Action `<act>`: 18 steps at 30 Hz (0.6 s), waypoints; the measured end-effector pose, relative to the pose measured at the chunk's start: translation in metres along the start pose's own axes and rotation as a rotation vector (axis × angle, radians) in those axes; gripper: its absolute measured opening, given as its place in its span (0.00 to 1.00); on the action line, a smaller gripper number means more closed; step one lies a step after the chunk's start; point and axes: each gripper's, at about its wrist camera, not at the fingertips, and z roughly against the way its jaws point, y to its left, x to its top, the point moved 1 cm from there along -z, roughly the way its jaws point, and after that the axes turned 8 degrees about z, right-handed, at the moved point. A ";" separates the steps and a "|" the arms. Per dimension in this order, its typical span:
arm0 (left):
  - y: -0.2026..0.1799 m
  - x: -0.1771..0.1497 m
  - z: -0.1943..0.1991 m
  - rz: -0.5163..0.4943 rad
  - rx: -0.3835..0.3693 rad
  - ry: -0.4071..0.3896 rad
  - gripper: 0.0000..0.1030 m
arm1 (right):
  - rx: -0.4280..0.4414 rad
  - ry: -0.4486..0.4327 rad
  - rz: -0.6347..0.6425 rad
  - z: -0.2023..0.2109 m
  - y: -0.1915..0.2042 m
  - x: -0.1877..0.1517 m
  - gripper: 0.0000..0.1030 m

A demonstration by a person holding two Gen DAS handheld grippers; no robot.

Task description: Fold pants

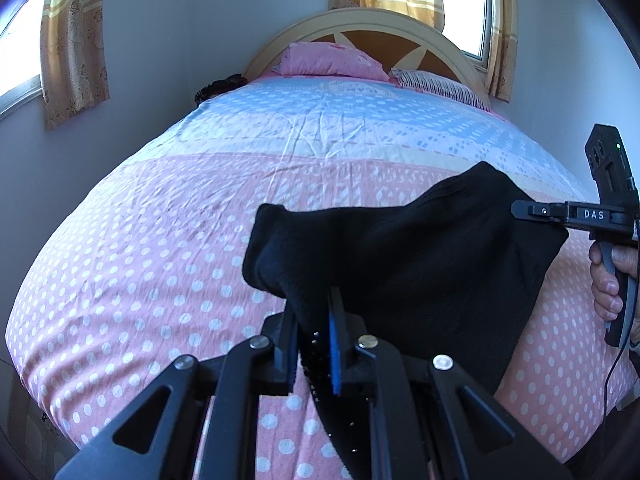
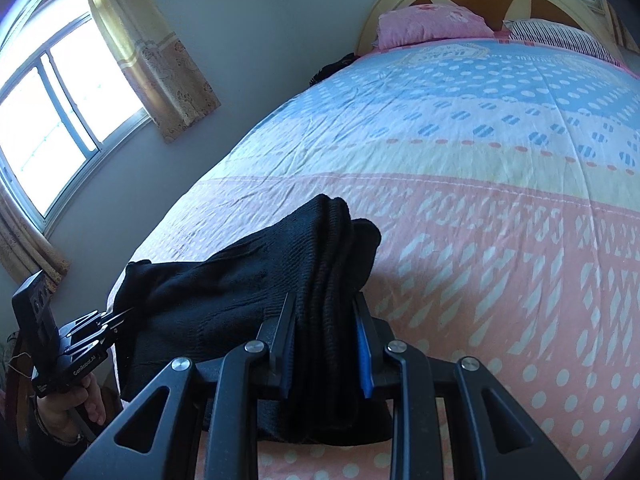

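The pants (image 1: 400, 264), black and already bunched into several layers, hang in the air over the pink, dotted foot end of the bed (image 1: 160, 248), stretched between the two grippers. The left gripper (image 1: 316, 344) is clamped on a thin edge of the cloth at one end; in its own view the jaws stand narrow with the fabric pinched between them. The right gripper (image 2: 326, 344) grips a thicker stack of folded layers at the other end, its jaws held farther apart by the bulk. From the left view the right gripper (image 1: 532, 214) reaches in from the right edge of the bed, a hand (image 1: 608, 280) on its handle. The cloth sags between the two holds and most of it appears lifted off the cover. My reading is that a fold is under way, with the garment raised to be laid down or doubled over. The next move likely calls for lowering both ends together onto the cover, keeping the span taut so the layers land flat, then letting go. Pillows (image 1: 332, 60) lie well apart at the headboard (image 1: 360, 28).
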 end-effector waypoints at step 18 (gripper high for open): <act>0.004 -0.011 -0.016 -0.026 0.016 -0.001 0.20 | -0.028 0.020 -0.021 -0.017 -0.011 -0.007 0.26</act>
